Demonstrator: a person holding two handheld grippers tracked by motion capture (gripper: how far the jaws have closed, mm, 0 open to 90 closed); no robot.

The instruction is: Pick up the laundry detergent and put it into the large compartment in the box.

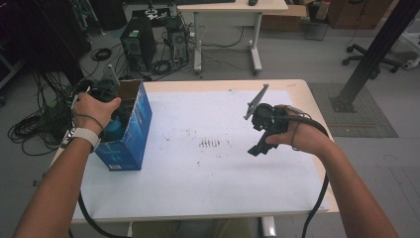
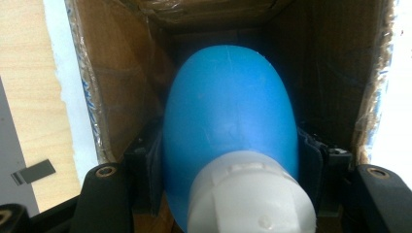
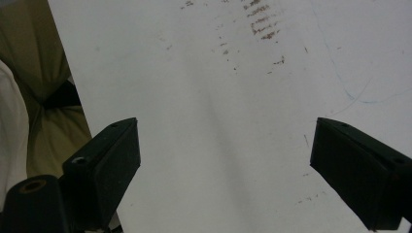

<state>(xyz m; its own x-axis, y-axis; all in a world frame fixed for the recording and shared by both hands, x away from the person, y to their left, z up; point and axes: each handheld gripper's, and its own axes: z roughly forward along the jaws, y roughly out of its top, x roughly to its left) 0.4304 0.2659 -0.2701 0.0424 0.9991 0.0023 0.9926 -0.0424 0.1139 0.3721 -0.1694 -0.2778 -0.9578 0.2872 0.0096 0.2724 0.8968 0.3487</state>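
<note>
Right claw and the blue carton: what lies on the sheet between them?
In the high view, only bare white sheet with a patch of small brown marks lies between the open right claw and the blue carton. No object sits there.

A high camera looks forward and down over the desk [image 1: 297,89]. The left tongs' camera peers closely into a cardboard box [image 2: 121,87]; the right's faces the desk's white sheet [image 3: 218,121], shared with the high view.

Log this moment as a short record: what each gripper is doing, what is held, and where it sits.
left gripper: shut on the blue bottle, inside the box
blue bottle: white cap toward the camera, body down in the box
box: blue cardboard, open top, at the table's left edge
right gripper: open, nothing between the jaws, above the white sheet
</note>
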